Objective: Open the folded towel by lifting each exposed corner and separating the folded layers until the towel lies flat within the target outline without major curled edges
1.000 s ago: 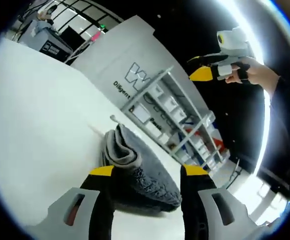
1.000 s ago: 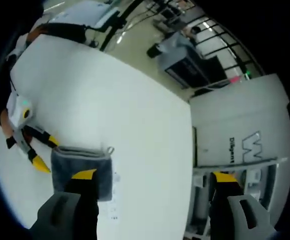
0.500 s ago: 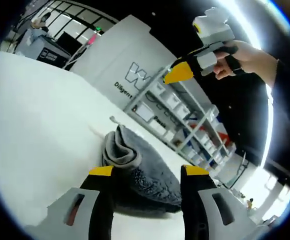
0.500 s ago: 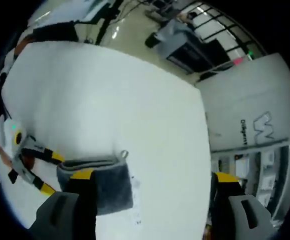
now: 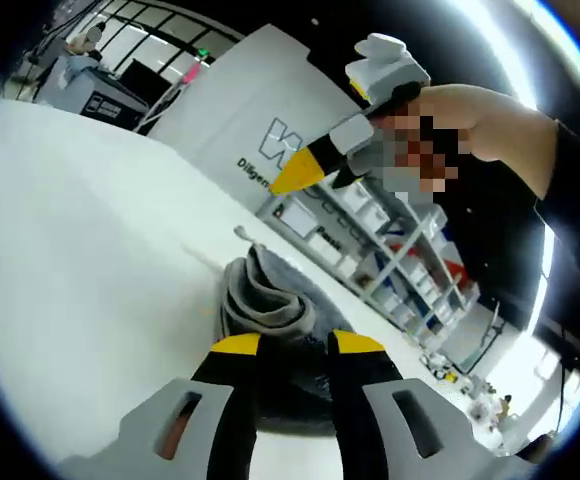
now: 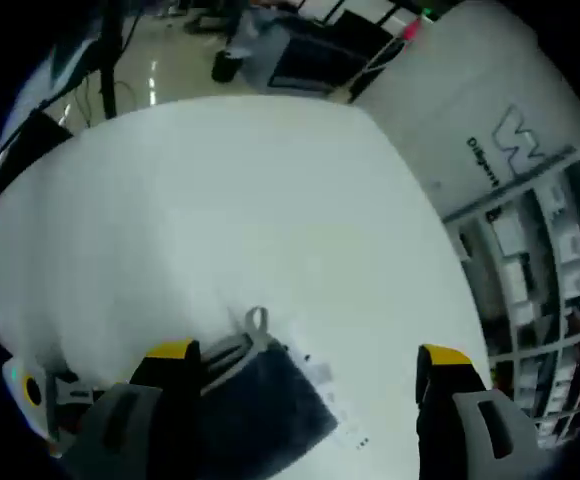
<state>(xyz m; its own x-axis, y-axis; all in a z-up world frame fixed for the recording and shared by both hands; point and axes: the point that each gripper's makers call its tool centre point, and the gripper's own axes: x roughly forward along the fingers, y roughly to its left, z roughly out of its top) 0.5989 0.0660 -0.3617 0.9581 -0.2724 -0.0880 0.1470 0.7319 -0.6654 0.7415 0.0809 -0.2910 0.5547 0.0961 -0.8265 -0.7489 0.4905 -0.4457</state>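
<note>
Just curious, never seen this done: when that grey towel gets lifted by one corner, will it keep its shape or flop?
Probably flop: the towel looks soft, its folds bunched and rounded. Likely light, so it may slide on the smooth white table. The plush pile should grip well.

The left gripper view sits low and close over the white table (image 5: pixel 80 270), looking along its surface past the bunched grey towel (image 5: pixel 270 310) toward a white panel with lettering (image 5: pixel 240 110) and shelving (image 5: pixel 390 250). The right gripper view looks down on the same table (image 6: pixel 220 200) from higher up, steeply tilted, with the towel (image 6: pixel 270 400) near its lower edge. Both views share the towel, the tabletop, the lettered panel (image 6: pixel 500 150) and the shelving (image 6: pixel 540 260).
</note>
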